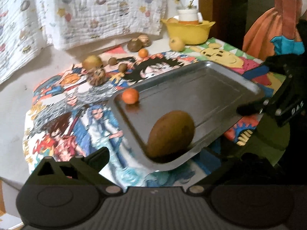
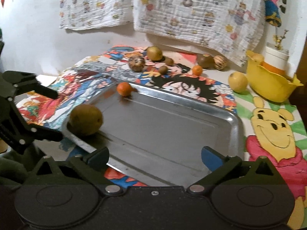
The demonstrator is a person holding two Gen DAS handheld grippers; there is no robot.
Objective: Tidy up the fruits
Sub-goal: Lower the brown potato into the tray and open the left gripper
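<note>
You see a cartoon tablecloth (image 2: 272,126) under everything, printed cloths (image 2: 191,9) hanging on the wall behind, and a white jar (image 2: 276,54) at the right.

I see the metal tray (image 1: 201,95) holding a brown kiwi (image 1: 171,134) at its near corner and a small orange (image 1: 130,95) at its far-left corner.

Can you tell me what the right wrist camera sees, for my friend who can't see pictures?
A shiny metal tray sits on a cartoon tablecloth, holding a small orange fruit and a big brown fruit. The right gripper is open and empty above the tray. More fruit and a yellow bowl wait behind.
</note>
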